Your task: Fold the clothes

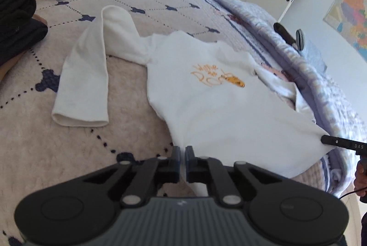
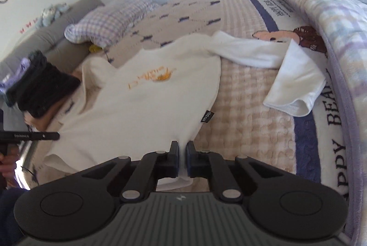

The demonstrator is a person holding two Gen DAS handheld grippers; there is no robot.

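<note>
- Lying flat on the bed (image 1: pixel 142 5): white shirt (image 1: pixel 206 97), print up, one sleeve (image 1: pixel 84 76) out at 10 o'clock.
- Left tool (image 1: pixel 182 152): jaws closed, pinching the shirt hem.
- Right tool (image 2: pixel 182 147): jaws closed on the opposite hem corner.

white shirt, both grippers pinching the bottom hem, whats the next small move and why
Probably lift the hem and carry it toward the collar. The left gripper and right gripper each grip a hem corner of the white shirt, which lies flat and print-up on the bed, sleeves still spread.
</note>
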